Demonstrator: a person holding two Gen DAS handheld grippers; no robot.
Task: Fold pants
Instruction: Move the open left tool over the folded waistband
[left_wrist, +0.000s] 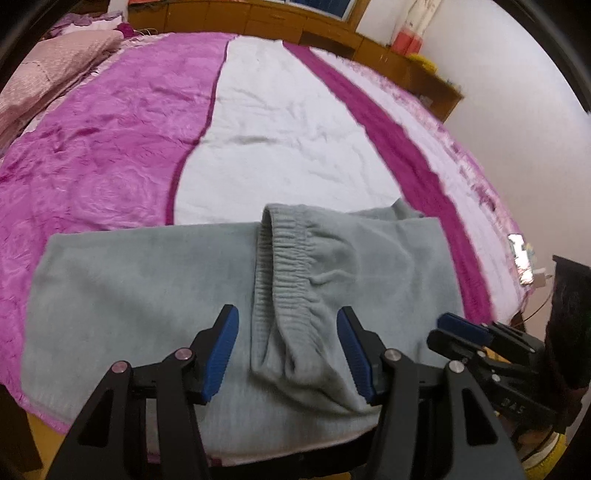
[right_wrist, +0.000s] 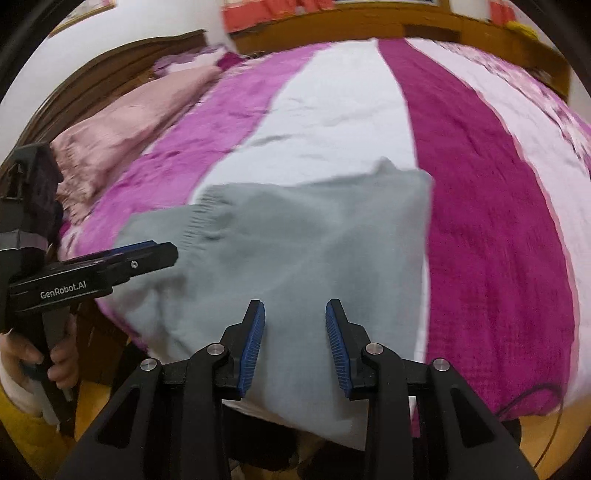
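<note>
Pants (left_wrist: 229, 317) lie folded in the lower frame on the bed (left_wrist: 110, 147) — waistband on top; both claws, left (left_wrist: 288, 354) and right (right_wrist: 295, 347), gape apart and empty — maybe one fold left.

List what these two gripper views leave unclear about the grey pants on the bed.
- Left wrist view: near hem of the pants hidden behind the left gripper.
- Right wrist view: waistband blurred; near edge behind the right gripper.
- Layers underneath: hidden in both.
</note>
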